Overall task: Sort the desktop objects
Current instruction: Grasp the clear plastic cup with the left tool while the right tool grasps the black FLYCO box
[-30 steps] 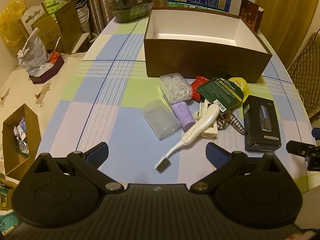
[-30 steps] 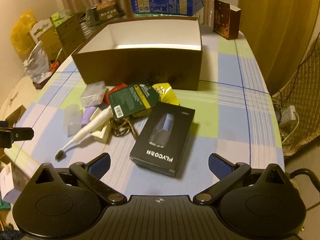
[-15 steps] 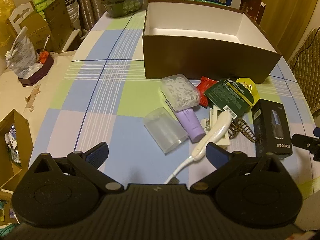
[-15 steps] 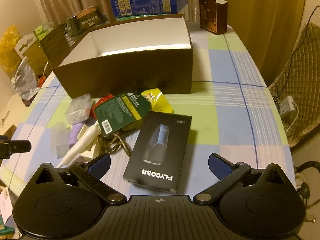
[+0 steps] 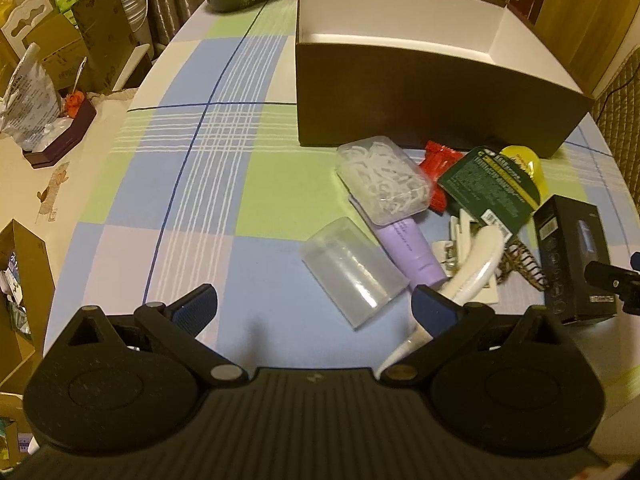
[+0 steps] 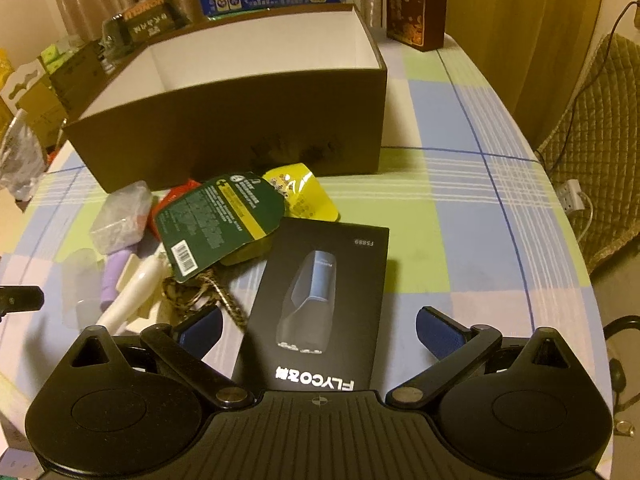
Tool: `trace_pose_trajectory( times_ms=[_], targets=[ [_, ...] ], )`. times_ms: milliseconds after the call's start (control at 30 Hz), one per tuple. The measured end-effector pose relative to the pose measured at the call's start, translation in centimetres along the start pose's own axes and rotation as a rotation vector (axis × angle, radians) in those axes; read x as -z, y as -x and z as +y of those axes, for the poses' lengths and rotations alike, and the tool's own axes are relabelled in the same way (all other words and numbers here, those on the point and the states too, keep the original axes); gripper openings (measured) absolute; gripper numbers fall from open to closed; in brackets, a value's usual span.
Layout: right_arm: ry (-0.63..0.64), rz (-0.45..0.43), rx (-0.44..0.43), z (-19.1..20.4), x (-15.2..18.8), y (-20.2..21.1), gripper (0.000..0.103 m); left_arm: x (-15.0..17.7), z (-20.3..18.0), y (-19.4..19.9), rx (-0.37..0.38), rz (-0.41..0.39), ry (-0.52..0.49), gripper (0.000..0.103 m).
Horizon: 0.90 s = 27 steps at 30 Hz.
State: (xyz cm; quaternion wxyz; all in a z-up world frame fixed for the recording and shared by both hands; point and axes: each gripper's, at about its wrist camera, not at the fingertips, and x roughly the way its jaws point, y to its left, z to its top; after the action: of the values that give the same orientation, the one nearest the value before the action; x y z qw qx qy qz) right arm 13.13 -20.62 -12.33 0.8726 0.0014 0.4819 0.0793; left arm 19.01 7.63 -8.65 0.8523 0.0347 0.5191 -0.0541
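Black FLYCO box (image 6: 320, 304), flat beside clutter

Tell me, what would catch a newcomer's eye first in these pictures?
Probably the big brown box with its white inside, open at the far side of the checked tablecloth. In front of it lies a heap of small things, the black FLYCO carton nearest the open right tool. The open left tool points at a clear plastic case beside a purple tube.
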Motion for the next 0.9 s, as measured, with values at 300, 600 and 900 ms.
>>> trace_pose_trajectory(
  times_ms=[300,600,900],
  targets=[
    [-0.015,0.02,0.01,-0.5,-0.1,-2.2,0.091,-0.6,0.4,-2.2,0.018,0.025,0.003,0.102],
    [0.022,0.022,0.076,-2.3,-0.3,-2.4,0.076,-1.3,-0.1,-4.1,0.038,0.04,-0.008,0.099],
    [-0.04,0.021,0.118,-5.3,-0.3,-2.2,0.076,-1.9,-0.2,-5.6,0.055,0.055,0.029,0.09]
  ],
)
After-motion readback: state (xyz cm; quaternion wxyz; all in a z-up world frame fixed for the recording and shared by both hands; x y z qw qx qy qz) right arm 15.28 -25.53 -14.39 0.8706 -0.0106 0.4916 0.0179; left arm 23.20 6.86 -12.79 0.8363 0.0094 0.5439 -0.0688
